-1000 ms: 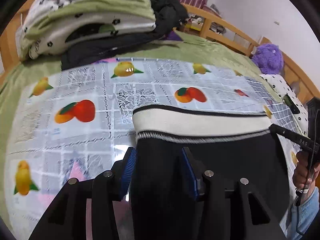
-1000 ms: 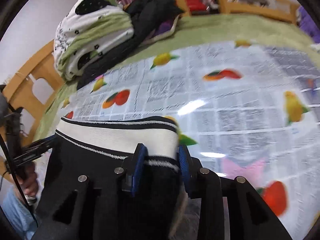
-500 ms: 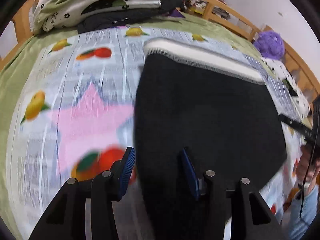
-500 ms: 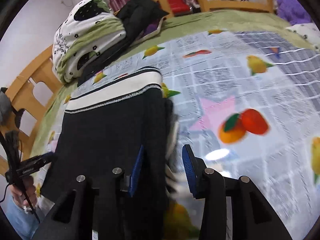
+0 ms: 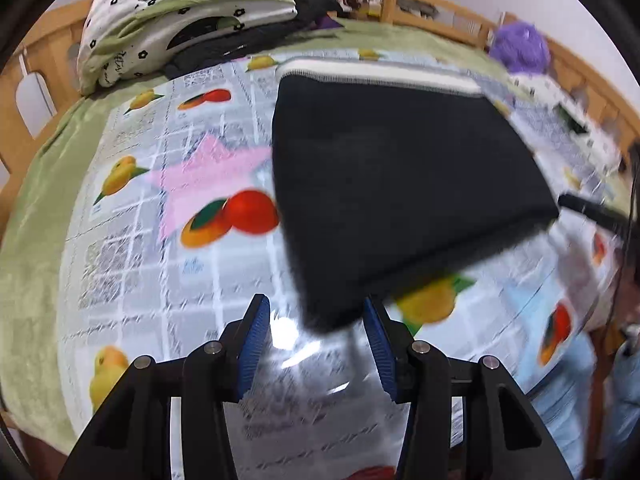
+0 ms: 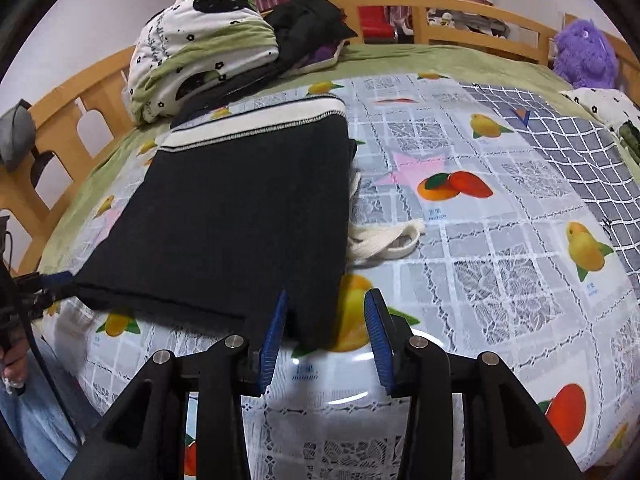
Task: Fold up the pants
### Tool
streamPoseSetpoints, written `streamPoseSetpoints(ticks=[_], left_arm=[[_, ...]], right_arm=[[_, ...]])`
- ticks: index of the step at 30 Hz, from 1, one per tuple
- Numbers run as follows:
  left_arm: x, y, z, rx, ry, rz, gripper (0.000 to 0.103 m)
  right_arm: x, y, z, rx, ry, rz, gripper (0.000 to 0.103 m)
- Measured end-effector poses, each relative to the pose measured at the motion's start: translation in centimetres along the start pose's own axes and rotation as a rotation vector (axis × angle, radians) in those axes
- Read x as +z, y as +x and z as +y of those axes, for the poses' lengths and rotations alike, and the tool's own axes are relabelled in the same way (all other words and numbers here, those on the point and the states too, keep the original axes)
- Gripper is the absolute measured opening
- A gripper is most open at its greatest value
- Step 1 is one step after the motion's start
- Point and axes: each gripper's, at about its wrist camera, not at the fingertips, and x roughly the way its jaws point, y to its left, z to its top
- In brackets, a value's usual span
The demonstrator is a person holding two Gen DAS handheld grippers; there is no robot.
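left wrist: left tongs (image 5: 316, 342) released, blurred near corner of folded black pants (image 5: 400, 184) just ahead, unpinched | right wrist: right tongs (image 6: 325, 336) released; pants (image 6: 236, 216) on bed's fruit-print cloth (image 6: 500, 240), waistband (image 6: 256, 122) far end, long axis running away

**Counts on the bed**

One folded pair of black pants (image 6: 240, 216), ahead of the claws. One white drawstring (image 6: 384, 240), beside it. One purple plush toy (image 6: 584, 54), far right. One rolled quilt (image 6: 200, 48), far left. Two grippers: left gripper (image 5: 316, 344), right gripper (image 6: 326, 336).
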Motion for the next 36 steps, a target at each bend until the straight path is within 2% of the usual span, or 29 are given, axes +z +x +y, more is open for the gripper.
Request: streamPoseSetpoints(ticks=[1,3,5,7,9,11,13,14,16,18,20,22,24,25,26,27,29,31,33,35,36], left_arm=[[-0.1,0.6,-0.4,0.046,0.016,0.029,0.046],[0.1,1.8,-1.1,0.089,0.039,0.066,0.044],[0.7,2.6,-1.9,0.124,0.057,0.051,0.01],[1.7,2.3,-1.9,0.097,0.005,0.01,0.01],[1.9,1.2,-1.3,0.049,-0.062,-0.068,0.009],[1.2,1.1,-1.1,0.039,-0.068,-0.065,0.012],[0.0,1.7,-0.4,0.018,-0.07,0.02,0.014],[-0.7,1.7,0.0,-0.01,-0.076,0.043,0.014],[-1.9,1.0,0.5,-0.001,-0.082,0.066,0.014],[-2.2,-0.6,0.9,0.006,-0.081,0.019,0.014],[-1.6,-2.3,0.9,-0.02,-0.098,-0.051,0.03],[0.0,-3.6,0.7,-0.06,-0.111,-0.123,0.034],[2.0,-4.2,0.1,-0.09,-0.113,-0.177,0.037],[2.8,-4.1,-0.2,-0.099,-0.117,-0.198,0.042],[3.8,-3.5,-0.5,-0.104,-0.127,-0.215,0.046],[4.2,-2.8,-0.8,-0.101,-0.13,-0.216,0.046],[4.4,-0.6,-1.5,-0.057,-0.123,-0.178,0.047],[3.0,2.4,-1.6,-0.004,-0.156,-0.061,0.048],[0.3,3.2,-1.4,-0.032,-0.199,-0.057,0.051],[-1.2,3.2,-1.1,-0.076,-0.203,-0.008,0.052],[-1.8,2.5,-1.0,-0.089,-0.193,-0.022,0.052]], right_arm=[[-0.2,0.4,0.1,0.0,0.006,0.01,0.041],[-0.5,1.7,0.3,-0.012,0.005,0.028,0.041],[-1.0,3.6,0.5,-0.054,-0.018,0.062,0.04],[-1.0,3.7,0.5,-0.05,0.0,0.057,0.04],[-0.7,3.0,0.6,-0.034,0.003,0.061,0.04],[-0.7,2.1,0.8,-0.035,-0.01,0.046,0.039],[-0.8,0.8,1.3,-0.037,-0.04,0.018,0.039],[-0.8,0.0,1.6,-0.036,-0.052,-0.008,0.039],[-0.6,-1.2,2.1,-0.02,-0.058,-0.056,0.039],[0.1,-1.7,2.3,0.007,-0.045,-0.081,0.039],[0.7,-1.7,2.6,0.024,-0.021,-0.113,0.039],[1.3,-0.8,2.7,0.035,0.009,-0.119,0.039],[1.3,0.8,2.8,0.031,0.021,-0.082,0.039],[0.9,2.1,3.0,0.005,0.023,-0.045,0.039],[0.6,2.7,3.0,-0.01,0.022,-0.031,0.039],[0.0,3.2,3.1,-0.013,0.016,-0.02,0.039],[-1.0,3.3,3.0,-0.02,0.015,0.002,0.039],[-1.7,2.3,2.6,-0.016,0.036,0.017,0.039],[-2.3,1.1,2.2,-0.012,0.051,0.057,0.039],[-3.1,-0.4,2.1,-0.056,0.036,0.049,0.039],[-3.4,-1.2,2.0,-0.081,0.027,0.043,0.04]])
